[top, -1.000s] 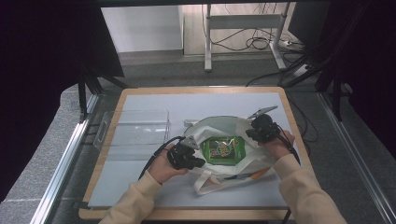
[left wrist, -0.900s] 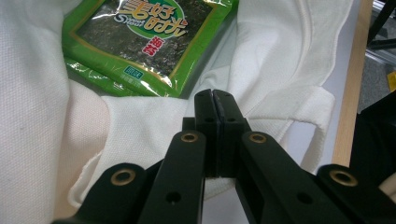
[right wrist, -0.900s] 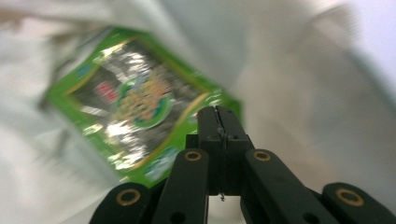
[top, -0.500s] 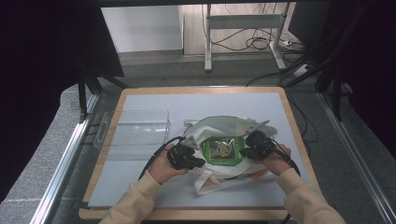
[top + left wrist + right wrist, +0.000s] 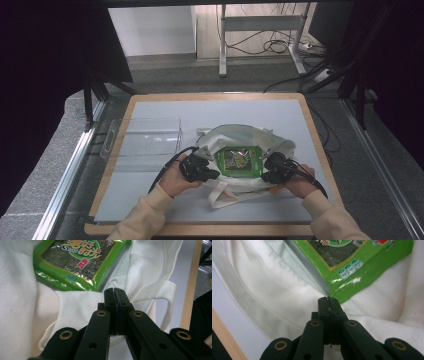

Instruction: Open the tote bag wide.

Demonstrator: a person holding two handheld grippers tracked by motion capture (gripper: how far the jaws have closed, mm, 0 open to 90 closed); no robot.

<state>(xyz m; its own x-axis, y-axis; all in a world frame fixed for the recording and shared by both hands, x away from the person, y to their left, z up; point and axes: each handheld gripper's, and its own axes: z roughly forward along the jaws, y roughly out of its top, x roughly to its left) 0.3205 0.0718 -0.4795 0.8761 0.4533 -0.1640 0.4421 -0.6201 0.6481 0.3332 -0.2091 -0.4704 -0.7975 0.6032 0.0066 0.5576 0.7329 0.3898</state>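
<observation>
Having brought my right hand-held gripper [image 5: 270,172] down from the far rim, I held the white tote bag [image 5: 240,137] on the counter [image 5: 150,107] with both, left hand-held gripper [image 5: 209,173] too, jaws pinched shut on cloth beside the green seaweed packet [image 5: 240,161], ready to spread its mouth.

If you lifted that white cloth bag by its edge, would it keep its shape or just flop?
Probably flop: the white cloth bag lies in soft folds and creases, and its strap droops loosely. It looks light, thin fabric. The green snack packet inside would likely slide as the cloth sags, since its wrapper looks glossy.
</observation>
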